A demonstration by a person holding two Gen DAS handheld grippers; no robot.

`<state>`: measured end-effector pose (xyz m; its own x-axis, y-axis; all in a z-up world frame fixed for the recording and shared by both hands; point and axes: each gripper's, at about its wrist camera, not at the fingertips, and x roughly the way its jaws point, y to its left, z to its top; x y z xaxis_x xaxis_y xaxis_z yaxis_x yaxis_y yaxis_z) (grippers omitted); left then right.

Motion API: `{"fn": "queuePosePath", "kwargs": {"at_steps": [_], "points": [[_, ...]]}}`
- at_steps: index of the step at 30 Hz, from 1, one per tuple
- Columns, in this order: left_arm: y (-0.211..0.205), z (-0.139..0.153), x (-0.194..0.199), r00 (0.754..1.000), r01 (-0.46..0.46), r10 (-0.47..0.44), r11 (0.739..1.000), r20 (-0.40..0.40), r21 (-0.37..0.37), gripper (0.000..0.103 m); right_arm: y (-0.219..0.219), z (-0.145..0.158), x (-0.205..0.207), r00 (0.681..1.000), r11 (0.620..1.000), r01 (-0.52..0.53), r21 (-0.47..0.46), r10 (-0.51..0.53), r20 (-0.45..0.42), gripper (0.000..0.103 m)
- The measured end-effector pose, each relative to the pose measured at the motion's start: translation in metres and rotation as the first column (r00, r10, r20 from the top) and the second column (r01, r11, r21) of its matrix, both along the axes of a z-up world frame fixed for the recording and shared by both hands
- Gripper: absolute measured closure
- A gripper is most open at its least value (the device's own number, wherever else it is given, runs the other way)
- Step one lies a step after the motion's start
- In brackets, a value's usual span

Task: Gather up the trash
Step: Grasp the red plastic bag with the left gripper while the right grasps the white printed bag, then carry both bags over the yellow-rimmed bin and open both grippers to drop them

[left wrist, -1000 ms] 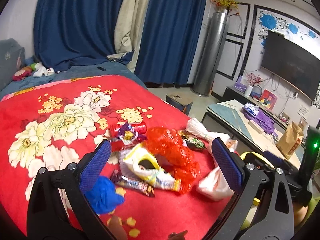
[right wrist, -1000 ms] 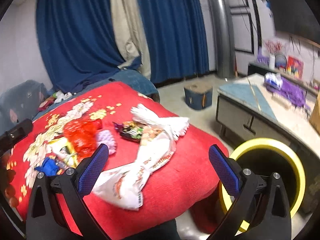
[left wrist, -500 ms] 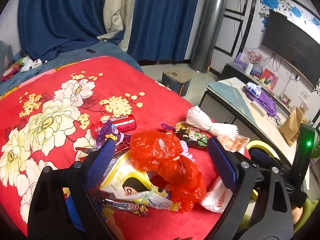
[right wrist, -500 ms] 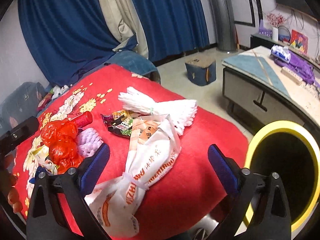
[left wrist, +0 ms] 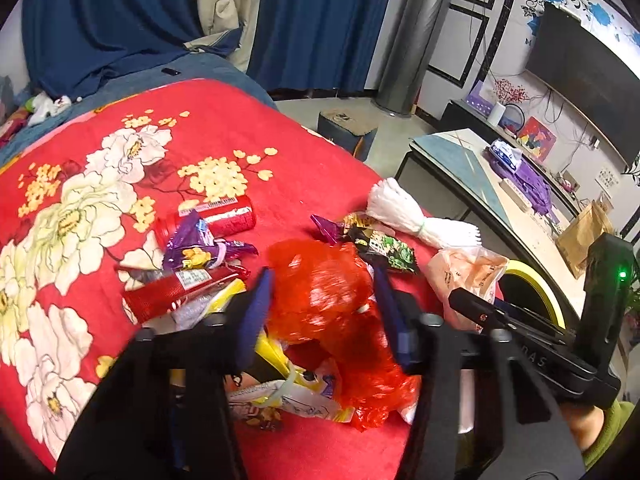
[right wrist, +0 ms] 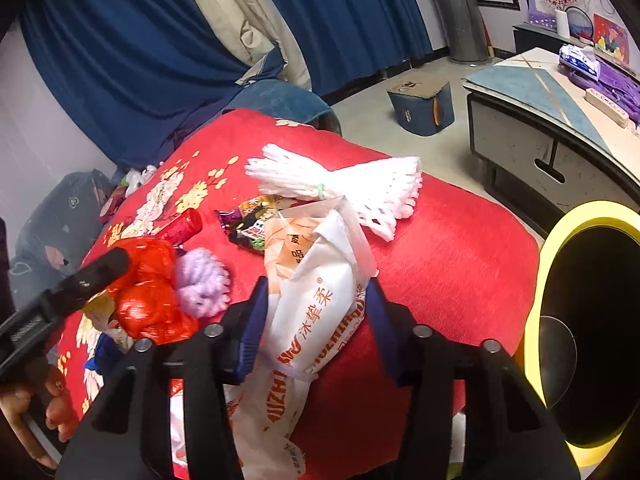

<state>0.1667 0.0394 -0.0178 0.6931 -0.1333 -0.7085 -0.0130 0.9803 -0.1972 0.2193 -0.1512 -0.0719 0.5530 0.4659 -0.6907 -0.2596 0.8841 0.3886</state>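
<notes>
The red bag [left wrist: 320,292] on the bed [left wrist: 280,160] is straddled by the closing left gripper [left wrist: 324,312]; the white wrapper [right wrist: 316,292], lengthwise between the closing right gripper [right wrist: 316,320], lies nearer the bin [right wrist: 560,232].

- left gripper [left wrist: 324,312]: matte black frame with two angled arms, each ending in a ribbed blue pad; round silver screw heads sit on the arm joints
- right gripper [right wrist: 316,320]: same build, black arms, blue ribbed pads, silver screws in a row across the linkage
- seen from the left wrist, the right unit carries a black upright block with a small green light and faint pale lettering on its body
- green sleeve [left wrist: 608,436] at the wrist beneath that unit
</notes>
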Motion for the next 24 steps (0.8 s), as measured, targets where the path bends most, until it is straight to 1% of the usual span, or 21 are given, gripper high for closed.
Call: {"fn": "queuePosePath", "kwargs": {"at_steps": [3, 4, 6, 14, 20, 24], "points": [[-0.001, 0.001, -0.002, 1.000, 0.006, -0.006, 1.000, 0.009, -0.008, 0.088, -0.001, 0.006, -0.006, 1.000, 1.000, -0.012, -0.007, 0.013, 0.027, 0.062], [-0.002, 0.002, -0.004, 1.000, 0.008, -0.007, 1.000, 0.018, -0.009, 0.089, 0.000, 0.007, -0.007, 0.999, 1.000, -0.015, -0.012, 0.015, 0.035, 0.062], [-0.003, 0.006, -0.008, 0.999, 0.017, -0.016, 1.000, 0.033, -0.014, 0.094, -0.002, 0.012, -0.010, 0.998, 1.000, -0.018, -0.015, 0.018, 0.056, 0.063], [-0.009, 0.036, -0.025, 0.990, 0.039, -0.035, 0.999, 0.135, -0.030, 0.095, -0.018, 0.039, -0.021, 0.989, 1.000, -0.007, -0.002, 0.007, 0.146, 0.063], [-0.027, 0.048, -0.033, 0.981, 0.077, -0.073, 0.997, 0.180, -0.013, 0.095, -0.046, 0.059, -0.029, 0.967, 0.998, 0.037, -0.059, -0.021, 0.253, 0.063], [-0.045, 0.048, -0.034, 0.975, 0.114, -0.110, 0.993, 0.191, -0.012, 0.095, -0.076, 0.065, -0.034, 0.953, 0.992, 0.096, -0.086, -0.066, 0.296, 0.063]]}}
